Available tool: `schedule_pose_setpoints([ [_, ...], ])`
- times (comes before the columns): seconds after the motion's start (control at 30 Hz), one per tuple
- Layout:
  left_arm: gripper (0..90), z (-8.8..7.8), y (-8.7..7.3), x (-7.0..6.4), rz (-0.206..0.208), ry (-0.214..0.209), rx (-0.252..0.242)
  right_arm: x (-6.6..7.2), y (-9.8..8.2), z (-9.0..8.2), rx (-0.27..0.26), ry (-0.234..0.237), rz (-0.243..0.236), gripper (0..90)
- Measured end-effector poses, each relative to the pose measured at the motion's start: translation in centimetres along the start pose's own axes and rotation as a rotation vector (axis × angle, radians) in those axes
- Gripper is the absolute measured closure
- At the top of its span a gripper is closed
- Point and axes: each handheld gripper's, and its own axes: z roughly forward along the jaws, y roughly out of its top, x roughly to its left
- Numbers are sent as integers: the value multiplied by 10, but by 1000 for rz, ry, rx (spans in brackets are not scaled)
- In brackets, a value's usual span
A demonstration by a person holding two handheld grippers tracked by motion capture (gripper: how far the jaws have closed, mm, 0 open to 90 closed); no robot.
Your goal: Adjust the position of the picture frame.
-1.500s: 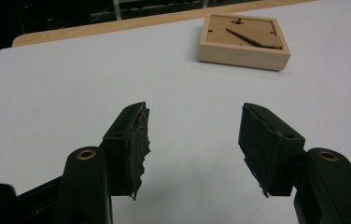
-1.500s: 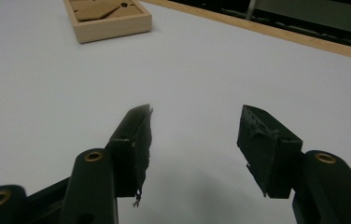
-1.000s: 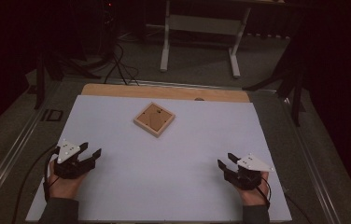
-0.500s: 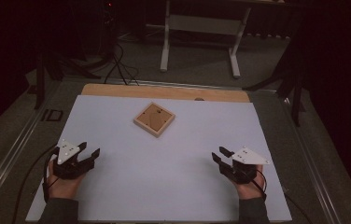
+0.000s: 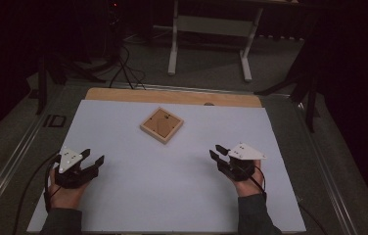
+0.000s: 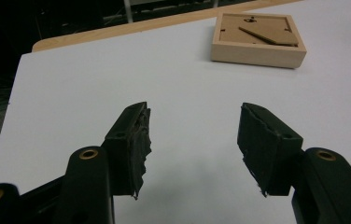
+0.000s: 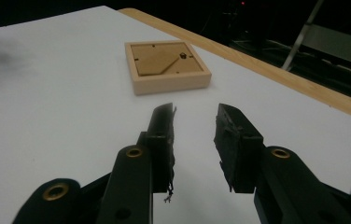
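Observation:
A small wooden picture frame [image 5: 161, 124] lies back side up on the white board, toward its far middle; it also shows as the frame [image 6: 257, 38] and the frame [image 7: 166, 65] in the gripper views. My left gripper [image 5: 93, 163] rests near the board's front left, open wide, nothing between its pads [image 6: 193, 140]. My right gripper [image 5: 216, 152] hovers at the front right, pointing toward the frame. Its jaws have just been closing and stand partly open, with nothing between them [image 7: 194, 133].
The white board [image 5: 123, 127] lies on a wooden tabletop whose bare strip [image 5: 172, 96] runs along the far edge. Dark floor, cables and a metal stand [image 5: 209, 34] lie beyond. Metal rails [image 5: 15, 147] flank the board.
My right gripper has moved left and forward toward the frame, lifting a little, and its jaws have narrowed. The left gripper has stayed put.

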Motion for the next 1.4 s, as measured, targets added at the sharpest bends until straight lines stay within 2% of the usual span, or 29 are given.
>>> schedule_pose_setpoints([
  [0.17,436,0,0,0,0,-1,-3,2,5,6,-4,8,-1,672],
  [0.4,437,-1,0,1,-3,-2,-7,2,10,15,-8,20,11,735],
  [0.43,437,-1,0,2,-9,-2,-15,3,15,20,-15,22,7,779],
  [0.67,437,-1,1,2,-14,-3,-17,7,29,30,-19,14,-10,883],
  [1.13,437,-2,1,2,-17,-5,-26,13,42,58,5,11,-31,895],
  [1.4,437,-1,1,2,-17,-7,-25,14,52,70,0,5,-46,895],
])
